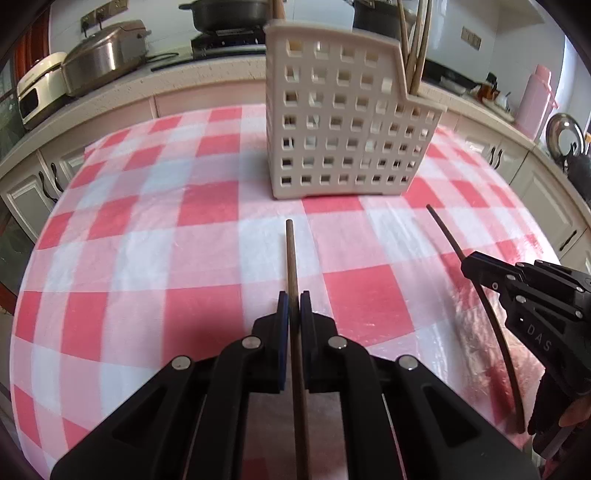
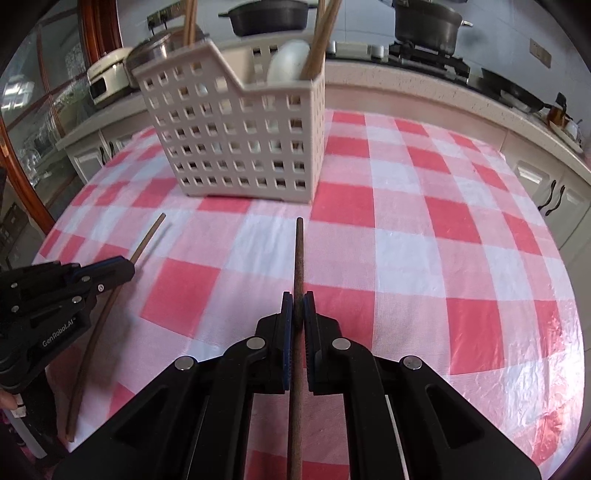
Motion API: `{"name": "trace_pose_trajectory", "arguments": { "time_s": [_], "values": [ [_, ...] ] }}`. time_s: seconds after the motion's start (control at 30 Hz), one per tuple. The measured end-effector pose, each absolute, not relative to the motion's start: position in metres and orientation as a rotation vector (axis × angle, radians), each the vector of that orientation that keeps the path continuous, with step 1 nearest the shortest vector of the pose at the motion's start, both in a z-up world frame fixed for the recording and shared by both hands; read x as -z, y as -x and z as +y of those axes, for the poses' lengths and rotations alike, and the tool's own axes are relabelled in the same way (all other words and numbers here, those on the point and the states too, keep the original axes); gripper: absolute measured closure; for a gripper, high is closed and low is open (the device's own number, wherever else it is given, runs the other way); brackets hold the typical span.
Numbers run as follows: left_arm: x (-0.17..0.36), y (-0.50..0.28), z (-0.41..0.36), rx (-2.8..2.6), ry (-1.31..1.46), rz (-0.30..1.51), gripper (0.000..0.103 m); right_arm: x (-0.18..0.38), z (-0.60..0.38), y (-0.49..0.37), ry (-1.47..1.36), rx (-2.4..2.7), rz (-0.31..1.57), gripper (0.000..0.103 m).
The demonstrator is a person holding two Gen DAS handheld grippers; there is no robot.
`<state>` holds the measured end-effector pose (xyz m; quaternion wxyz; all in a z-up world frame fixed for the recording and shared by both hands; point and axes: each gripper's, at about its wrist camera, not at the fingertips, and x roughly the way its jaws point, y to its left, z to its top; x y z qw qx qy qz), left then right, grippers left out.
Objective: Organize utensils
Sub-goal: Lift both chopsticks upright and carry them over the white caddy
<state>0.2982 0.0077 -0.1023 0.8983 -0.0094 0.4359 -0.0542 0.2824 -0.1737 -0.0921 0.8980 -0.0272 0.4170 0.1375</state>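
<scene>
A beige perforated utensil holder stands on the red-and-white checked tablecloth, with several wooden chopsticks and a white spoon inside. My left gripper is shut on a brown chopstick that points toward the holder. In the right wrist view, the right gripper is shut on a darker chopstick, also pointing at the holder. Each gripper shows in the other's view: the right one with its chopstick, the left one with its own.
Behind the table runs a kitchen counter with a steel cooker, a stove with dark pots and a pink flask. Cabinet doors lie beyond the table's far edge.
</scene>
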Motion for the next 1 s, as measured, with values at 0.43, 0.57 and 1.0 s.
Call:
{"name": "trace_pose_trajectory", "arguments": {
  "time_s": [0.43, 0.57, 1.0],
  "values": [
    [0.046, -0.257, 0.021, 0.087, 0.017, 0.725, 0.097, 0.038, -0.165, -0.254, 0.032, -0.321, 0.703, 0.097],
    [0.033, -0.246, 0.021, 0.073, 0.004, 0.677, 0.097, 0.027, -0.166, -0.245, 0.026, -0.319, 0.668, 0.097],
    [0.005, -0.215, 0.029, 0.036, 0.010, 0.558, 0.097, 0.000, -0.170, -0.219, -0.004, -0.328, 0.555, 0.097]
  ]
}}
